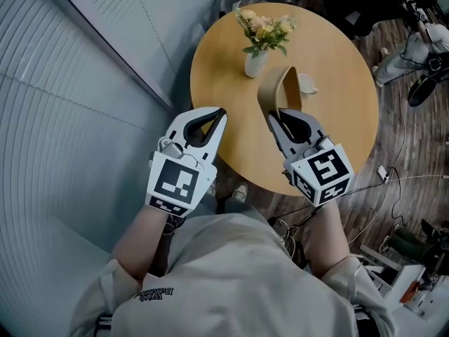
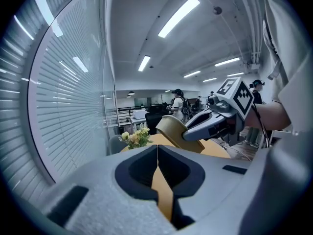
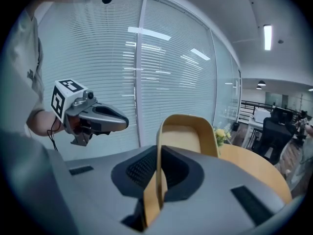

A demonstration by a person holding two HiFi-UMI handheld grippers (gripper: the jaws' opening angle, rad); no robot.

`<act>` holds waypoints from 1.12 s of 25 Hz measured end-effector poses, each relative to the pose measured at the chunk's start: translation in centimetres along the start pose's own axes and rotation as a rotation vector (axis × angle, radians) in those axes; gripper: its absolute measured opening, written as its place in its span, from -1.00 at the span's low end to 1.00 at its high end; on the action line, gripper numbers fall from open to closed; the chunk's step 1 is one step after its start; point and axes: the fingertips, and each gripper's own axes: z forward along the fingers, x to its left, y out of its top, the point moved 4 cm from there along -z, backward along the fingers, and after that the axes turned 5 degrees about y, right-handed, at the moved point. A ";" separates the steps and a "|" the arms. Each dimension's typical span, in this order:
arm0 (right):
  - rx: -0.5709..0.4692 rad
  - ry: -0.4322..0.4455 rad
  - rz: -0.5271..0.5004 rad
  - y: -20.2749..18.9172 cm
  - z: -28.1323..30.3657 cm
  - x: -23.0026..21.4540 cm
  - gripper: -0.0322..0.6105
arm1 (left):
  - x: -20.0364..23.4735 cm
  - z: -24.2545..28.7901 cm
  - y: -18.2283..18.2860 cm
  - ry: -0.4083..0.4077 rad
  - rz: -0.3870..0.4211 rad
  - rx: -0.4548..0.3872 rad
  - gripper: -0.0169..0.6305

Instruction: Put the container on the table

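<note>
A tan, curved-walled container hangs tilted over the round wooden table. My right gripper is shut on its near rim. In the right gripper view the rim runs up between the closed jaws and the open bowl rises beyond them. My left gripper is shut with nothing in it, at the table's left edge. In the left gripper view its jaws meet, and the container shows ahead with the right gripper on it.
A white vase of flowers and a small white cup stand on the table behind the container. Window blinds line the left side. Cables and equipment lie on the floor to the right. People stand far off.
</note>
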 end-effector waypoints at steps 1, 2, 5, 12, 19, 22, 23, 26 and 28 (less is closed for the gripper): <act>0.008 0.007 -0.005 -0.2 0.5 -0.1 -0.79 | 0.2 0.3 -0.3 0.001 -0.008 0.005 -0.88; 0.015 0.015 -0.005 -0.5 1.1 -0.1 -0.79 | 0.4 0.6 -0.6 0.003 -0.014 0.010 -0.88; 0.040 0.038 0.005 -1.4 2.8 -0.4 -0.79 | 1.1 1.2 -1.6 0.012 -0.020 0.029 -0.88; 0.119 0.089 0.057 -4.1 6.9 -1.7 -0.79 | 2.3 3.1 -4.2 0.011 -0.016 0.084 -0.88; 0.194 0.108 0.112 -7.5 10.7 -2.5 -0.79 | 3.1 5.5 -8.2 -0.030 -0.094 0.166 -0.88; 0.225 0.123 0.139 -8.9 12.2 -2.5 -0.79 | 3.2 6.3 -10.0 -0.047 -0.113 0.206 -0.88; 0.232 0.129 0.153 -9.4 12.7 -2.5 -0.79 | 3.3 6.5 -10.5 -0.049 -0.119 0.216 -0.88; 0.262 0.136 0.187 -11.1 14.2 -2.5 -0.79 | 3.6 7.0 -11.7 -0.050 -0.138 0.232 -0.88; 0.286 0.133 0.194 -12.1 15.1 -2.6 -0.79 | 3.6 7.3 -13.1 -0.051 -0.154 0.256 -0.88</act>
